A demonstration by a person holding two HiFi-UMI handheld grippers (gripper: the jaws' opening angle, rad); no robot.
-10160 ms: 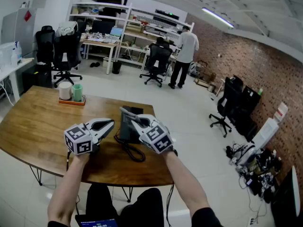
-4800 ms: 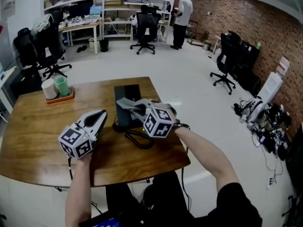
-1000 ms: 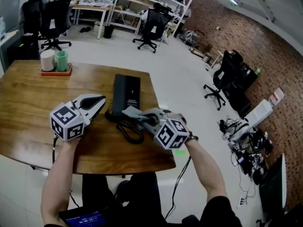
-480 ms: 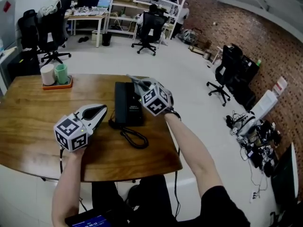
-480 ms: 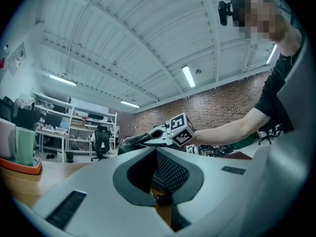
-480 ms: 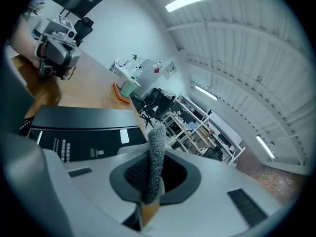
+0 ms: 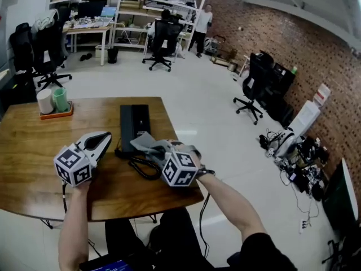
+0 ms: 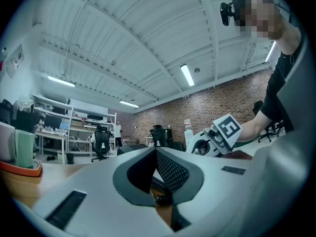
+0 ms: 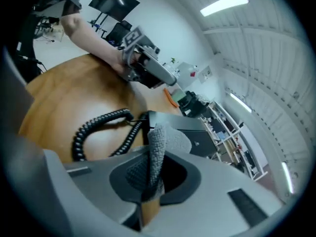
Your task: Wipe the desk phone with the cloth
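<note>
At the far left of the wooden tabletop (image 7: 34,157) an orange tray (image 7: 55,114) carries 2 cups, 1 white (image 7: 44,101) and 1 green (image 7: 60,99), standing side by side. Nearer the person, the left claw (image 7: 103,136) hangs low over the wood with its marker cube toward the body. In the left gripper view its jaws are together and nothing is caught between them (image 8: 157,154). Just right of its tip lies the black desk phone (image 7: 134,123), flat on the tabletop with its long side running away from the person. The phone's black coiled cord (image 7: 141,168) loops out of the near end onto the bare wood in front. The grey cloth (image 7: 148,144) sits at the phone's near right corner, and the right claw (image 7: 152,150) is clamped on it. In the right gripper view a fold of the knitted fabric (image 9: 163,142) stands up between the pads, with the phone body (image 9: 197,137) directly behind it and the cord (image 9: 94,127) to the side. Whether the cloth touches the phone cannot be told. Past the tabletop's right edge are pale floor and black office chairs (image 7: 251,92) before a brick wall.
</note>
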